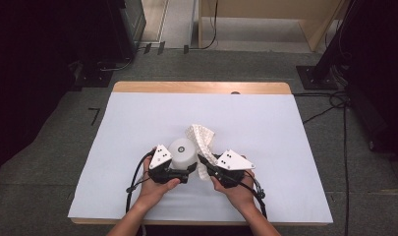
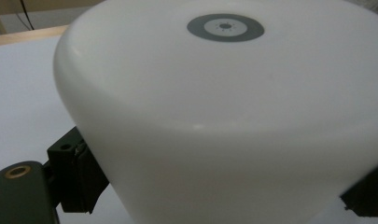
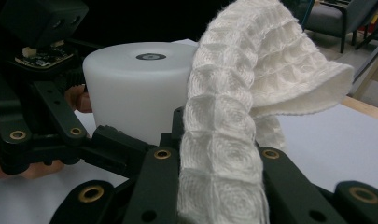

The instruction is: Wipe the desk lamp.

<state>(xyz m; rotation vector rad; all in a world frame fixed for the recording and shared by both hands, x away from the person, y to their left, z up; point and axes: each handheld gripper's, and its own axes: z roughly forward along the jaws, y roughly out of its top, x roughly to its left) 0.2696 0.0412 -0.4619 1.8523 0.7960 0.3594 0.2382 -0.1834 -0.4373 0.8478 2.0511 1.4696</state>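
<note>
Pinching the white waffle-weave cloth [image 3: 224,154], the right gripper [image 1: 205,162] has its fingers pressed together on the fabric, whose free end arches up and flops over. The left gripper [image 1: 186,169] clamps its fingers [image 2: 79,175] on the lower flanks of the white upside-down cup [image 1: 182,153] (grey ring mark on top), which stands on the bench [image 1: 265,123] near the middle of its front edge. To wipe well, I'd judge, keep the cup steady and drag the cloth flat across its wall, not bunched.
</note>
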